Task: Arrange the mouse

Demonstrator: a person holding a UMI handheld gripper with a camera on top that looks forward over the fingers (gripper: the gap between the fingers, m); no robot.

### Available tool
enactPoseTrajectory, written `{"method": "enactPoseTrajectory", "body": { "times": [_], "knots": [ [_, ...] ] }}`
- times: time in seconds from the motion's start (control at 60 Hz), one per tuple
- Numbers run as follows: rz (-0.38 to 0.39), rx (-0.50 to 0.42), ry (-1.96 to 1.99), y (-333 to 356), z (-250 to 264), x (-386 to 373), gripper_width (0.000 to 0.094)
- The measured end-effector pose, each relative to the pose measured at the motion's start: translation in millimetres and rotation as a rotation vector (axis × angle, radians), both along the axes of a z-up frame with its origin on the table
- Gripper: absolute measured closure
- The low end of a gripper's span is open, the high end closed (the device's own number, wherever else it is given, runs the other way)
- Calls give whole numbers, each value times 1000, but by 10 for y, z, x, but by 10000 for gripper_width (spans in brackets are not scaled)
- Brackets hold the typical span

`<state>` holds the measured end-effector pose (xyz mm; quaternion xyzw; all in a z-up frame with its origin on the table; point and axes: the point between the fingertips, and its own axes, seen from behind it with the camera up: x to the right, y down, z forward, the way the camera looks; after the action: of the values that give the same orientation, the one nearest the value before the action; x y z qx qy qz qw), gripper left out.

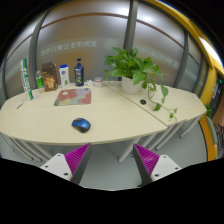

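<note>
mouse (81, 124) on table (120, 118), jaws apart

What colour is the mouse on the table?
Blue mouse, seen in the gripper view, beyond the open jaws.

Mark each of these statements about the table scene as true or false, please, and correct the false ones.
1. The mouse lies on the table, beyond the fingers. True.
2. The gripper is shut on the mouse. False: its fingers are open and hold nothing; the mouse is well ahead of them.
3. The mouse rests on the mouse pad. False: it lies on bare table, nearer the gripper than the pad.
4. A potted plant stands on the table. True.
5. The bottles stand between the fingers. False: they stand along the far edge of the table.
</note>
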<state>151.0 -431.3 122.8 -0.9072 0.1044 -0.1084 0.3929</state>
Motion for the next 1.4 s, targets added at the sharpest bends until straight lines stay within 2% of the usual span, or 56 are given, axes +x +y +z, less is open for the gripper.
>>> {"method": "enactPoseTrajectory", "body": {
  "times": [0.25,0.533,0.817,0.9,1.0,1.033,1.217,1.283,1.4],
  "knots": [
    [96,4,20,710,-579,-682,81],
    [200,-61,-38,1531,-1266,-682,84],
    [243,-47,-26,2213,-1300,-451,93],
    [259,-38,36,2360,-1346,-474,188],
    [271,-30,110,2424,-1373,-558,380],
    [284,-24,97,2429,-1371,-572,471],
    [254,-52,89,2407,-1373,-563,567],
    [245,-60,68,2417,-1321,-526,573],
    [235,-11,56,2625,-940,-484,574]
  ]
}}
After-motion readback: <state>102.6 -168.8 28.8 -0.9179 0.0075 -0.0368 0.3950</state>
